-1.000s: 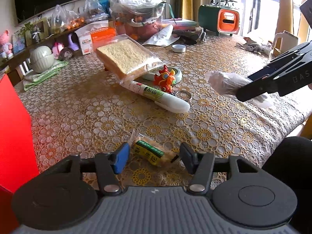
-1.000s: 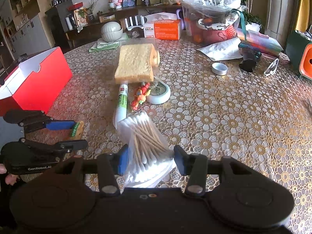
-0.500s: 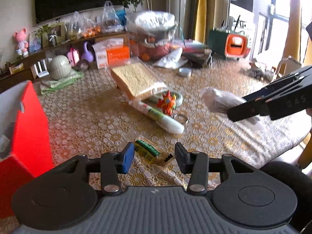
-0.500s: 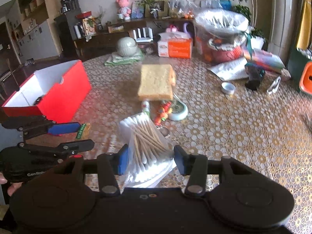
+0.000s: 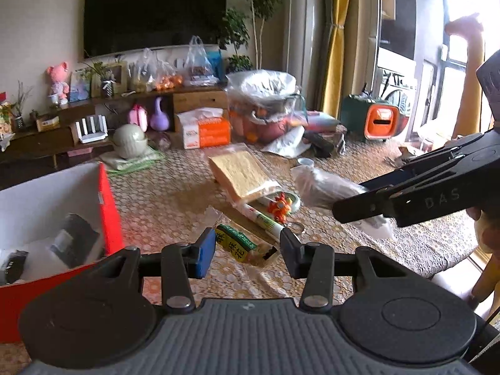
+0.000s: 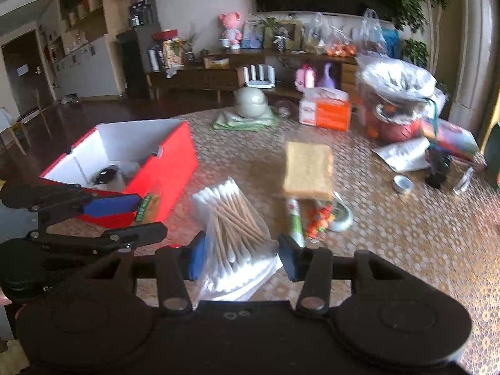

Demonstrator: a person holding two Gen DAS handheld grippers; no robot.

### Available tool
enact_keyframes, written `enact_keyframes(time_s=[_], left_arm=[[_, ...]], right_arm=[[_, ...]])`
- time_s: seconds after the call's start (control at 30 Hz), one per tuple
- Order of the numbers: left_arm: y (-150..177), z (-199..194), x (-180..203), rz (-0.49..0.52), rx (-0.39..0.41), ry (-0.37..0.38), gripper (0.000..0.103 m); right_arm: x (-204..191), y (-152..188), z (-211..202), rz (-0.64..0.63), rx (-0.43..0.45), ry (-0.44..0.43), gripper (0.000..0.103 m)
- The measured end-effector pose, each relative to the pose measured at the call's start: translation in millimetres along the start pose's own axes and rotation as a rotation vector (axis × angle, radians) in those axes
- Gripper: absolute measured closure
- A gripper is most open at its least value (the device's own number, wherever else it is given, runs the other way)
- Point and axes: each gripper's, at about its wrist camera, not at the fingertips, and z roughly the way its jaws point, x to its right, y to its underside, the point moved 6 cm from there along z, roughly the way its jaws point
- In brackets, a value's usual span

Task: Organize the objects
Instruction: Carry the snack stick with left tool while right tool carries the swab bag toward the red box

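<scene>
The right claw (image 6: 239,257) pinches a light, crinkly clear bag of wooden cotton swabs (image 6: 232,222) mid-body, while the left claw (image 5: 247,251) nips a small, soft green-labelled snack packet (image 5: 242,245) at twelve o'clock.

Daylight floods in from the tall bright window (image 5: 459,62), blown out to white glare. Both fisheye views bend at the edges; the lace-patterned gold worktop (image 6: 406,234) is motion-blurred.

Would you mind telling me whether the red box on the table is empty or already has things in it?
Not empty. The red box is open-topped, and dark and pale items lie on its white floor; what they are cannot be told.
</scene>
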Motion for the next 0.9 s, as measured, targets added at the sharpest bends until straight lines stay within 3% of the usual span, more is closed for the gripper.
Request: enact_keyframes(time_s=[0.43,0.9], left_arm=[[-8.7,-52.3,-67.8,-0.024,0.059,-0.101,0.059],[-4.9,-76.6,-150.7,-0.026,0.044,-0.238,0.059]], right_arm=[[-79.9,-35.2,22.3,-0.099,0.023,-0.065,0.056],[-151.0,-78.8,77.2,-0.262,-0.002,-0.112,0.055]])
